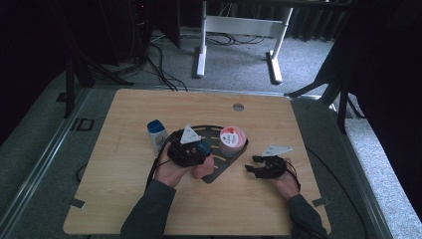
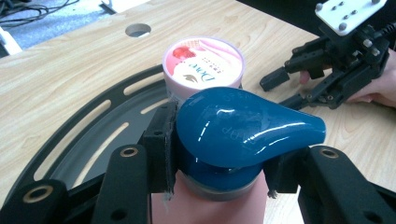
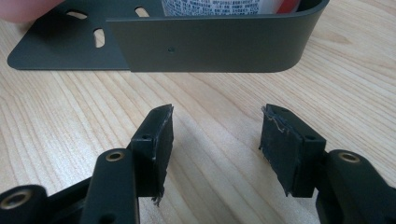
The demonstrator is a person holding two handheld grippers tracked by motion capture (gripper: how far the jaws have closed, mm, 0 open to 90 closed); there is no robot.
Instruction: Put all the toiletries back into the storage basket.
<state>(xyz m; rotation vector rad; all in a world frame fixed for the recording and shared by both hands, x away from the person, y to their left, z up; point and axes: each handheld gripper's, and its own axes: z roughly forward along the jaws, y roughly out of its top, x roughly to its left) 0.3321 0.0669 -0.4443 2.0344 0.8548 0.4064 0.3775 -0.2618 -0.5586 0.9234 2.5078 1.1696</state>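
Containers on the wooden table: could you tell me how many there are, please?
3: a white, blue-capped bottle left of the dark tray, a pink-lidded tub in it, a pink, blue-topped bottle gripped by the left gripper.

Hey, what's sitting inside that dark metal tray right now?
In the dark metal tray stands a round Dove tub, and the left gripper is closed on a pink pump bottle with a blue pump head. The bottle's base is hidden.
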